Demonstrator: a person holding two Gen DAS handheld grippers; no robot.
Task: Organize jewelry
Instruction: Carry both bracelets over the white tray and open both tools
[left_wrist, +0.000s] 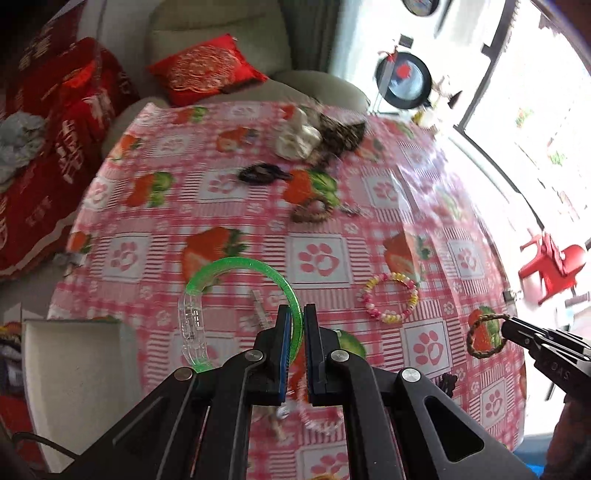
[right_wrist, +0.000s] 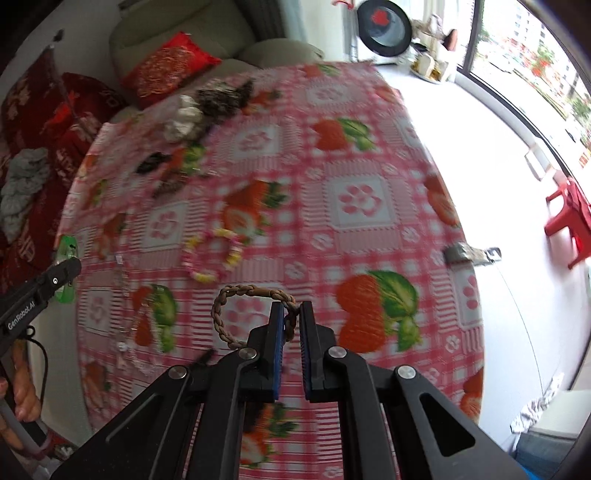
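Left wrist view, from its left edge: a white box (left_wrist: 74, 369) stands at the table's edge, a thing the right wrist view does not show. Next comes the green bangle (left_wrist: 236, 295), a translucent hoop with a clear clasp section, held above the tablecloth (left_wrist: 424, 192); the left gripper (left_wrist: 294, 325) has its fingers clamped on the hoop's right side. Under those fingers lie a small metal clip (left_wrist: 258, 306) and, blurred, a pale pink bracelet (left_wrist: 317, 417). Farther back sit a black hair tie (left_wrist: 258, 173), a brown beaded bracelet (left_wrist: 312, 210) and a white scrunchie (left_wrist: 299, 136) against something dark and furry. Right of the fingers lies a pink-and-yellow bead bracelet (left_wrist: 389, 297) flat on the cloth. At the far right the right gripper (left_wrist: 508, 328) pinches a brown braided bracelet (left_wrist: 480, 336).

Right wrist view shows that grip closely: the right gripper (right_wrist: 291, 314) is closed on the right side of the braided bracelet (right_wrist: 236, 299), whose loop hangs to the left of the fingers, clear of the tablecloth (right_wrist: 369, 147). At this view's left edge the left gripper (right_wrist: 70, 266) appears from the side with the green bangle (right_wrist: 66, 251) edge-on, and a hand (right_wrist: 18, 398) on its handle. The bead bracelet (right_wrist: 214, 254) lies between the two grippers. Only here does a grey taped patch (right_wrist: 465, 254) show at the table's right rim.
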